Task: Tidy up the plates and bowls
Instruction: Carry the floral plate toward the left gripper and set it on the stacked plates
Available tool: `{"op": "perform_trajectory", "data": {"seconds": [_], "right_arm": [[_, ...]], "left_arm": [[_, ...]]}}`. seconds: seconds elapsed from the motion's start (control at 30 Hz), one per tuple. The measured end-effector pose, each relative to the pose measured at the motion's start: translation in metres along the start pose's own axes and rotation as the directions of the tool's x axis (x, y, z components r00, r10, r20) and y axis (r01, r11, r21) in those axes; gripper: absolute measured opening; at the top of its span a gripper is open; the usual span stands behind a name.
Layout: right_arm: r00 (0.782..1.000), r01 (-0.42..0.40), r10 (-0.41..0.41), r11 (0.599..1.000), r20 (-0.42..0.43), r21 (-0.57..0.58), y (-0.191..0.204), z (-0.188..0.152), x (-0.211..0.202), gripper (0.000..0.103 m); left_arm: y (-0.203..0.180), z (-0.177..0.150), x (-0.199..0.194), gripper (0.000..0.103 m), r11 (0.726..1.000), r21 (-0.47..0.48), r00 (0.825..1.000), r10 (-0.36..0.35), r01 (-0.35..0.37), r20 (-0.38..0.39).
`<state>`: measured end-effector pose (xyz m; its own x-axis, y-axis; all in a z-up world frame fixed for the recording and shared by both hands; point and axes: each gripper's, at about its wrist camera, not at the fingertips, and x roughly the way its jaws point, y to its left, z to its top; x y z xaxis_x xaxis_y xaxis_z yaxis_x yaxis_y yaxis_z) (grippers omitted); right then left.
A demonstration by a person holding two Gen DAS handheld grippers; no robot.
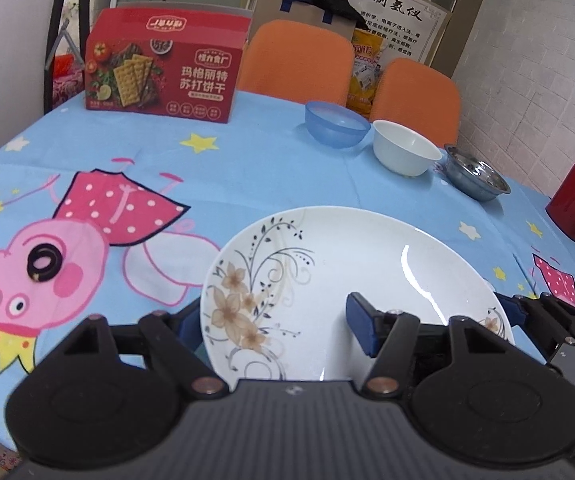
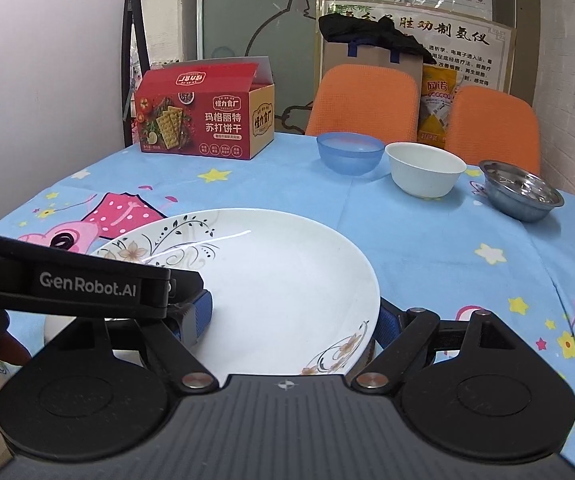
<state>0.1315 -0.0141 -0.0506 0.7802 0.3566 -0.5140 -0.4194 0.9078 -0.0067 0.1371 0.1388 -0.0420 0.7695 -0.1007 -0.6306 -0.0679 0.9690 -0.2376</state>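
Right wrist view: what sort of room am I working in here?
Probably a home dining corner, perhaps doubling as storage: a table under a cartoon tablecloth holding a plate and bowls, orange chairs behind it, and a cracker box.

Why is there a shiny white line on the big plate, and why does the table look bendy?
Left wrist view: a ceiling light glints as a curved streak on the plate. Right wrist view: the same glare is a thin straight streak on the plate. Both views: the fisheye lens bows the tablecloth and darkens the corners.
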Motion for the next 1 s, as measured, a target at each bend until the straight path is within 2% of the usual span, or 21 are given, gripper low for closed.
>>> {"op": "perform_trajectory", "data": {"seconds": [0.13, 0.23, 0.3, 0.5, 0.63, 0.8, 1.0], "right_arm": [[1.000, -0.009, 0.009, 1.000, 0.008, 0.022, -0.002, -0.001, 0.001, 0.103], [1.000, -0.002, 0.002, 1.000, -0.003, -0.013, 0.002, 0.000, 0.001, 0.103], [1.000, 0.007, -0.007, 1.000, 0.017, 0.025, -0.004, 0.000, -0.002, 0.103], [0.996, 0.013, -0.017, 0.999, 0.088, 0.044, -0.014, 0.008, -0.019, 0.103], [0.995, 0.023, -0.028, 0.998, 0.097, 0.057, -0.023, 0.007, -0.024, 0.103], [0.996, 0.022, -0.036, 0.986, 0.078, 0.165, -0.047, -0.001, -0.024, 0.103], [0.996, 0.051, -0.068, 0.960, 0.052, 0.275, -0.075, -0.015, -0.024, 0.103]], "left_arm": [[0.006, -0.001, -0.001, 0.063, 1.000, -0.006, 0.999, -0.031, 0.031, 0.014], [0.008, 0.000, -0.002, 0.064, 0.999, -0.011, 0.999, -0.039, 0.039, 0.020], [0.007, 0.002, -0.005, 0.066, 0.999, -0.006, 0.998, -0.045, 0.045, 0.032], [0.005, 0.010, -0.012, 0.068, 0.998, -0.026, 0.996, -0.059, 0.061, 0.060], [-0.001, 0.011, -0.015, 0.069, 0.999, 0.000, 0.997, -0.038, 0.038, 0.071], [-0.007, 0.013, -0.015, 0.069, 1.000, 0.007, 0.997, -0.017, 0.016, 0.069], [-0.024, 0.015, -0.013, 0.070, 0.999, 0.030, 0.998, -0.035, 0.034, 0.057]]}}
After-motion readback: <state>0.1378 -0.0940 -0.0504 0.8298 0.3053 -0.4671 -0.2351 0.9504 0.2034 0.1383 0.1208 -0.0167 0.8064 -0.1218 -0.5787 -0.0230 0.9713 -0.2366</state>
